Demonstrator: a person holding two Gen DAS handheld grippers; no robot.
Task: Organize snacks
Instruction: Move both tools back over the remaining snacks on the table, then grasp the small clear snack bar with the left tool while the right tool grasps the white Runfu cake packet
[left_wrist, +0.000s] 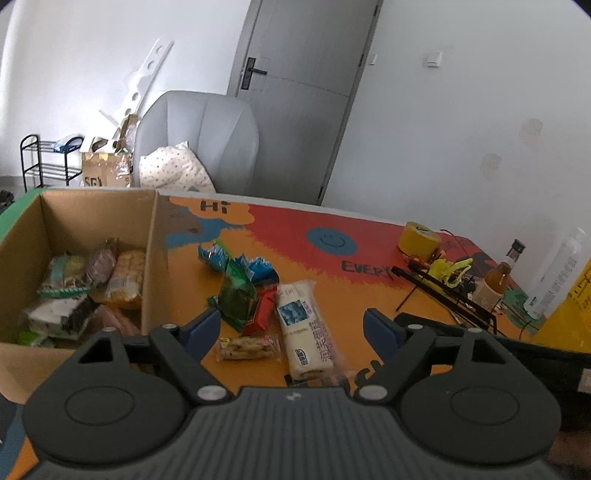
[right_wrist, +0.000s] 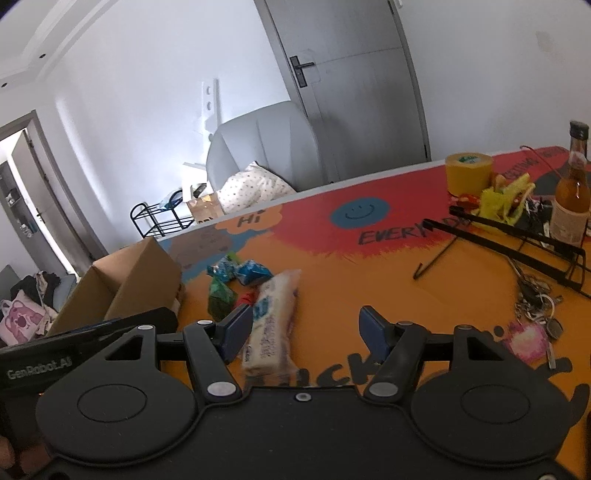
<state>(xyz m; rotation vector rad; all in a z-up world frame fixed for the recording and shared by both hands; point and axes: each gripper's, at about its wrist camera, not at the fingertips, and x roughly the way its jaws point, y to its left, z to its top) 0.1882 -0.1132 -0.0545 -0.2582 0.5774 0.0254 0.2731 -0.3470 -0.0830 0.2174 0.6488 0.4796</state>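
A cardboard box (left_wrist: 153, 236) at the table's left holds several snack packs (left_wrist: 92, 284); it also shows in the right wrist view (right_wrist: 140, 280). Loose snacks lie on the orange table to its right: blue packs (left_wrist: 236, 258), a green pack (left_wrist: 236, 299), a red pack (left_wrist: 262, 310), a small clear bar (left_wrist: 247, 347) and a long white pack (left_wrist: 304, 325). My left gripper (left_wrist: 291, 328) is open and empty, hovering over these snacks. My right gripper (right_wrist: 306, 328) is open and empty, just above the white pack (right_wrist: 273, 321).
At the table's right stand a yellow tape roll (left_wrist: 419, 240), a black wire rack (left_wrist: 450, 291), a sauce bottle (left_wrist: 498, 277) and a clear bottle (left_wrist: 557, 273). Keys (right_wrist: 535, 306) lie at the right. A grey chair (left_wrist: 199, 136) stands behind the table.
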